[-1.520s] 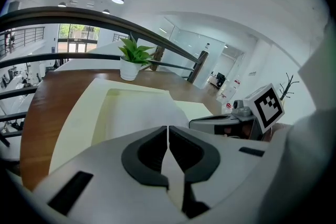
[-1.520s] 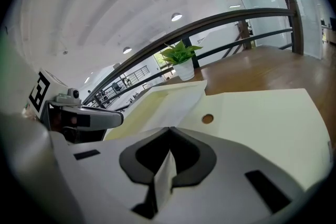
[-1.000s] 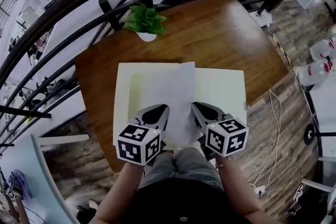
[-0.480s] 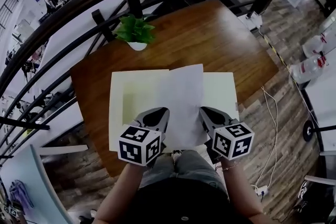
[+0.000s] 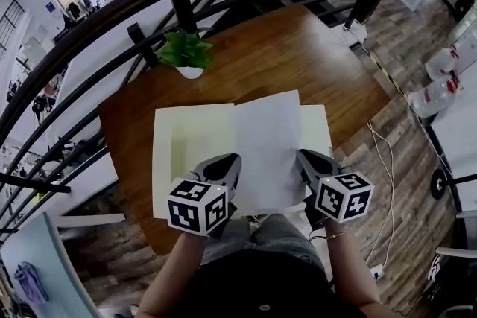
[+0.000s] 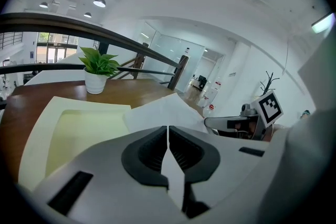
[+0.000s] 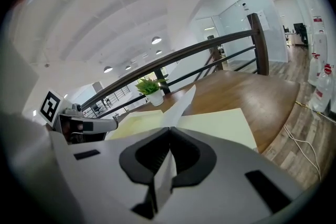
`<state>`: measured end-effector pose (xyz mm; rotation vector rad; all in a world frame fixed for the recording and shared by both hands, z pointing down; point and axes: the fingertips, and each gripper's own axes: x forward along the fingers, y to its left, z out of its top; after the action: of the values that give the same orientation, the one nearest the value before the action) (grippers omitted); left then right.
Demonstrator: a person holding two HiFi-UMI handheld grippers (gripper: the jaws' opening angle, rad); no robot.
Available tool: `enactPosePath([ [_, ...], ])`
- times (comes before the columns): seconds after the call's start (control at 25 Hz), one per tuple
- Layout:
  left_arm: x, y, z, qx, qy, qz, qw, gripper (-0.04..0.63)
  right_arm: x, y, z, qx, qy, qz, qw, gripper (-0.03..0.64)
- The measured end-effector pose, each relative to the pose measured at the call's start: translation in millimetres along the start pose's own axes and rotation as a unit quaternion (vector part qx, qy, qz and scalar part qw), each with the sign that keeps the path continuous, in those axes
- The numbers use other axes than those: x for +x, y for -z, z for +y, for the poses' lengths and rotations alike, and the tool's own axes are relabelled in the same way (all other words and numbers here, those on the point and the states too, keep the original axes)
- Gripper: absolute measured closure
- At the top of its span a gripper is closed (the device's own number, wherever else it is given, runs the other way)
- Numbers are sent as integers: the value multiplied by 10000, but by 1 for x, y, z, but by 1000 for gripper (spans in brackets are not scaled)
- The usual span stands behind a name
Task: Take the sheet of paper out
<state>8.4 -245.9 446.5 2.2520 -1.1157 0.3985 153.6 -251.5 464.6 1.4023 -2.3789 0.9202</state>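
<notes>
The left gripper (image 5: 221, 169) and the right gripper (image 5: 313, 164) each pinched the sheet of paper (image 5: 267, 138) at its near edge, over the cream folder (image 5: 175, 141) by the tabletop's (image 5: 313, 48) near edge. Pulling the 2 evenly would probably avoid tearing.

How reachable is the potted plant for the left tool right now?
Probably not yet. The left tool is shut on the sheet of paper, which the right tool also grips. The path to the potted plant looks free: only the flat cream folder lies between.
</notes>
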Motion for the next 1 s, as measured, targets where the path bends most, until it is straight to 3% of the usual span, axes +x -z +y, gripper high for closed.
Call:
enactPosePath([
  [0.2,0,-12,-3,10,71,-150,9999,571,-12,-12,-5,208,-32,-238,9995,589],
  [0.6,-7,-33,-5,47,121,-418,9990,571,-30,-52,9,152,-316,-812,9961,589],
  [1.0,-16,-54,-9,126,176,-689,9974,571,-48,-106,47,-207,-878,-1645,9823,589],
])
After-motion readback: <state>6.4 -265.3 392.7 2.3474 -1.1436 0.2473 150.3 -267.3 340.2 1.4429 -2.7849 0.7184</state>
